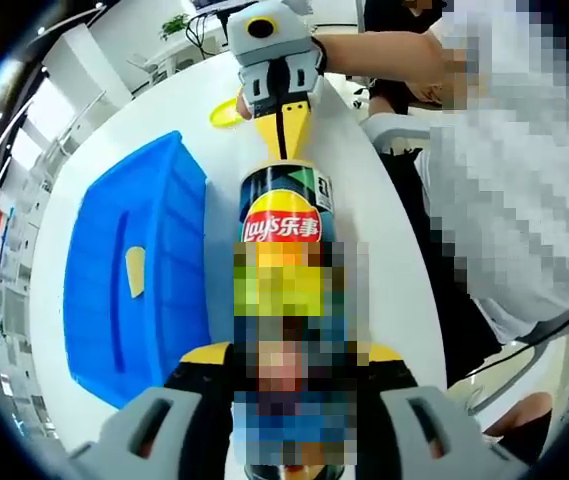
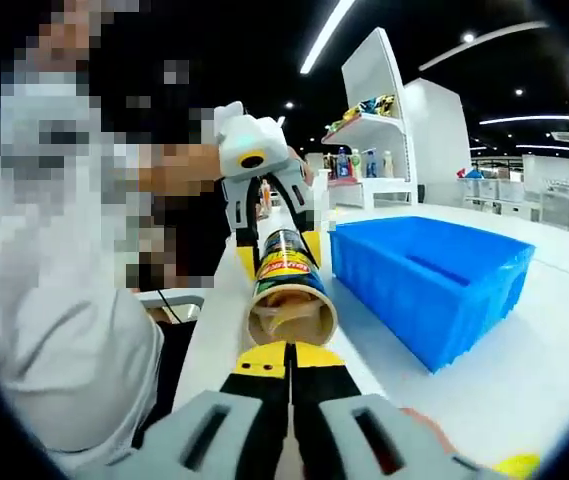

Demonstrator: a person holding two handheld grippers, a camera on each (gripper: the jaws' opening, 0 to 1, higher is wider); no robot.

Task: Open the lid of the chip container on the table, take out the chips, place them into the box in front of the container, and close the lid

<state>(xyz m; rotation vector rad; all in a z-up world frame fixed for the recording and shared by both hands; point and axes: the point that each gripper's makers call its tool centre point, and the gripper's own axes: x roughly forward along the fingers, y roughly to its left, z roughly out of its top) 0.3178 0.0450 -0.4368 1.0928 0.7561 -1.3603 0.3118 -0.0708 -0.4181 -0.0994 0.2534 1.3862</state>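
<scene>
A Lay's chip can (image 1: 282, 225) is held off the white table (image 1: 384, 220), and my left gripper (image 1: 292, 360) is shut on its body, one jaw on each side. Its open mouth (image 2: 292, 315) faces the right gripper view, with pale chips showing inside. My right gripper (image 2: 289, 350) is shut with its yellow tips at the mouth's rim; whether they pinch a chip is hidden. In the left gripper view, the right gripper (image 1: 286, 150) comes in from the top at the can's far end. A blue box (image 1: 134, 270) beside the can holds one chip (image 1: 135, 270). The yellow lid (image 1: 224, 112) lies on the table.
A person in a pale shirt (image 1: 524, 170) stands close at the table's edge, with a hand on each gripper. The blue box (image 2: 429, 275) lies to the right of the can in the right gripper view. White shelves (image 2: 379, 130) stand far behind.
</scene>
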